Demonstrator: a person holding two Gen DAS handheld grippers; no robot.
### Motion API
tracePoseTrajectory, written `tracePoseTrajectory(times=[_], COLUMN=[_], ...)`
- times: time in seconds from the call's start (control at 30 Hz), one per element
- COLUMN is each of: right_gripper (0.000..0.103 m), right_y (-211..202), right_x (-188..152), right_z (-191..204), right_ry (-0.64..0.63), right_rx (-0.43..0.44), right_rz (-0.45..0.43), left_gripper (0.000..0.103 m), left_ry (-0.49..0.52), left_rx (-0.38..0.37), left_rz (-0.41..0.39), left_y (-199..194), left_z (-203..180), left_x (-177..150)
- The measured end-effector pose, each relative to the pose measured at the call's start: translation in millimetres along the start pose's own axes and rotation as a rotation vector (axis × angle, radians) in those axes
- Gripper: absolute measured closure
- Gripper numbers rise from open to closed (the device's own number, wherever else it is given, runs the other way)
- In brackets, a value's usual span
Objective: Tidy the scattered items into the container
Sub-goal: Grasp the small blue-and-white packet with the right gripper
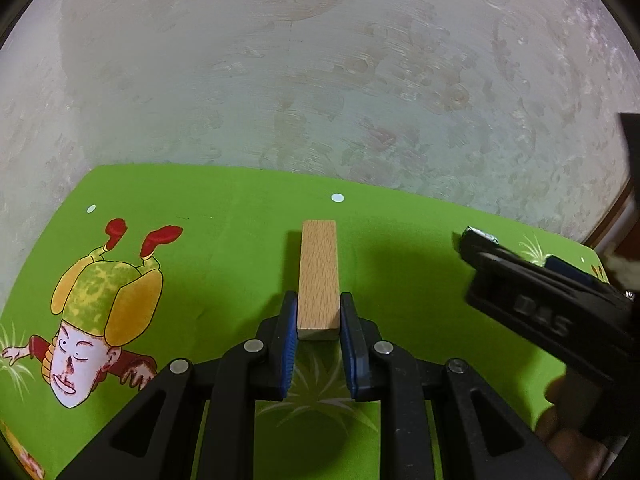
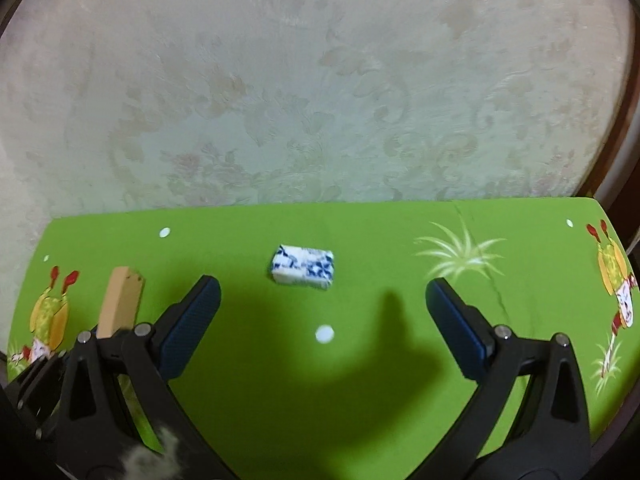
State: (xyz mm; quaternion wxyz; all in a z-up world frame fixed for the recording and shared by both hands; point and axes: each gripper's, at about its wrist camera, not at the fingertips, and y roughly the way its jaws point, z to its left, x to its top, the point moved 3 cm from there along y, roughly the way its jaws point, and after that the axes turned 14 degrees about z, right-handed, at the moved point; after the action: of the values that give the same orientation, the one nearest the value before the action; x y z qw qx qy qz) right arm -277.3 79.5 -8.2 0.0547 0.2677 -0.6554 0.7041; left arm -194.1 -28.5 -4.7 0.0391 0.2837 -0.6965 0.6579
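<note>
One wooden block, one blue-and-white packet.
My left gripper pinches the block above the green mat; my right gripper gapes before the packet, mid-mat, clear of edges.

A wooden block sits clamped between the pads of the left gripper, its far end reaching out over the mat. A small wrapped packet lies on the mat ahead of the right gripper, between its spread fingers and beyond them. The block stands left of the packet. Behind the mat lies a patterned tablecloth.
</note>
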Motion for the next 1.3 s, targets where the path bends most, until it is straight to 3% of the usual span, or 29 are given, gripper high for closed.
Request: tracePoseTrajectory(times=[0.03,0.1,0.23,0.33,0.4,0.73,1.03,1.1,1.3], right_gripper=[0.008,0.025,0.03,0.042,0.064,0.064,0.064,0.064,0.064], right_y=[4.1,13.8,16.2,13.8,11.7,-7.9,-108.0,-131.3,-182.1], right_x=[1.2,1.9,5.9,4.7,4.0,-18.1,-78.2,-90.0,-99.4], right_z=[2.0,3.8,2.9,5.3,4.6,-8.0,-38.9,-34.9,-72.4], right_ry=[-0.006,-0.008,0.004,-0.007,0.002,0.017,0.041,0.049,0.069], right_rx=[-0.007,-0.013,-0.024,-0.027,-0.028,0.011,0.041,0.056,0.076], right_rz=[0.01,0.041,0.043,0.036,0.028,0.017,-0.091,-0.116,-0.213], left_gripper=[0.084,0.084,0.084,0.084,0.084,0.084,0.083,0.083,0.083], left_ry=[-0.002,-0.005,-0.009,-0.013,-0.012,-0.013,-0.007,-0.001,0.049], left_rx=[0.001,0.0,0.0,-0.002,0.0,0.002,-0.004,-0.033,-0.099], left_rz=[-0.001,-0.001,-0.002,-0.001,-0.001,-0.002,0.004,0.004,-0.089], left_y=[-1.0,-0.4,-2.5,5.8,13.1,14.9,16.4,7.5,-57.3], left_z=[0.4,1.8,1.9,4.4,1.1,-1.5,-7.5,-13.5,-52.1], left_x=[-0.3,0.2,-0.2,1.3,6.6,6.2,6.0,2.2,-27.5])
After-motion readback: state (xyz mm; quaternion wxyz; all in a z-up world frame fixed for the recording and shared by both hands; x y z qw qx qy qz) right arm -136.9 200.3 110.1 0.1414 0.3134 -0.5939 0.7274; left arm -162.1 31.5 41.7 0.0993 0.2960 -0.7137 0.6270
